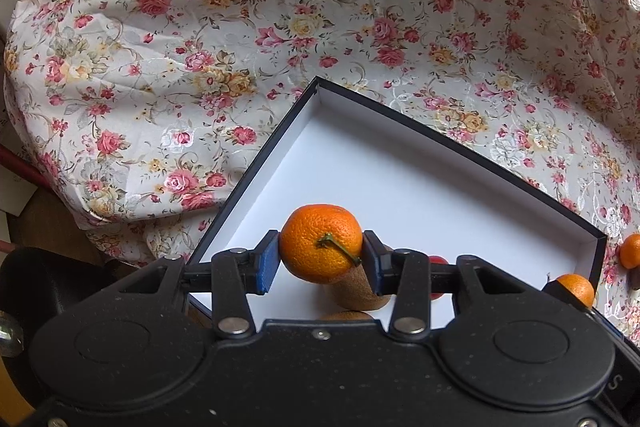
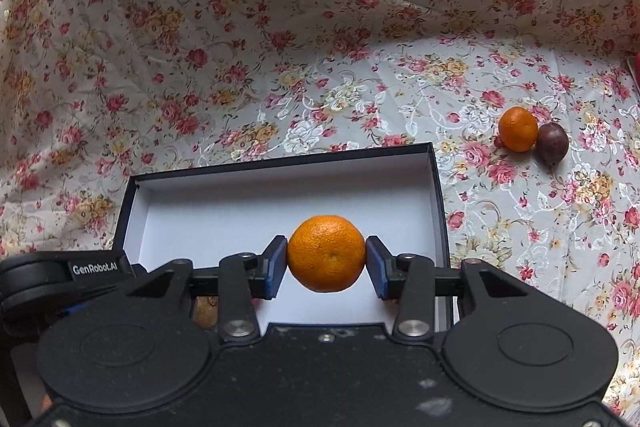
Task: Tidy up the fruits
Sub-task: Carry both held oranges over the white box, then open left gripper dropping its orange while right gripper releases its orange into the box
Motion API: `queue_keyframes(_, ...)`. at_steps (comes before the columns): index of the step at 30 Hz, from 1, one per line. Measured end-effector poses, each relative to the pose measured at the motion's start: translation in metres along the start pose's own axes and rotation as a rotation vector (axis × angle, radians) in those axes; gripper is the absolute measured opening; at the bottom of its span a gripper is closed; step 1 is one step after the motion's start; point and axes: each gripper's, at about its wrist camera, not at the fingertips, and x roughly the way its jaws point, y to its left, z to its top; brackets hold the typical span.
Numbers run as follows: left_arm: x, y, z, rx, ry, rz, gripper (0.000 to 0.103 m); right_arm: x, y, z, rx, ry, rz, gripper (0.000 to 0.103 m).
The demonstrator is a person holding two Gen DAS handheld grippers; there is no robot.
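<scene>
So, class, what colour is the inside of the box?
White inside the box, with a dark rim; clearest in the right wrist view.

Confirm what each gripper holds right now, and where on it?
Left gripper: stemmed mandarin, pads on opposite sides, stem facing the camera. Right gripper: another mandarin, also clamped by its sides.

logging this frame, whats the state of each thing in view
left tongs: shut on a stemmed orange, above the box
right tongs: shut on a second orange, above the box
box: open, no lid
loose orange: on the cloth, touching a dark purple fruit
</scene>
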Motion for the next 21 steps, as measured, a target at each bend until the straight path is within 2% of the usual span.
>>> queue_keyframes(9,-0.002,-0.004,-0.001,0.024,-0.011,0.003,0.054,0.000,0.000,0.004,-0.025,0.011,0.028,0.045)
queue_keyframes(14,-0.001,-0.006,-0.001,0.031,-0.001,-0.002,0.054,-0.002,-0.001,0.011,-0.035,0.046,0.066,0.045)
queue_keyframes(17,-0.002,-0.008,-0.002,0.039,-0.002,-0.001,0.054,-0.007,0.001,0.013,-0.066,0.027,0.071,0.045)
queue_keyframes(21,-0.003,-0.009,-0.002,0.038,-0.002,-0.006,0.054,-0.013,-0.002,0.014,-0.046,0.008,0.066,0.045)
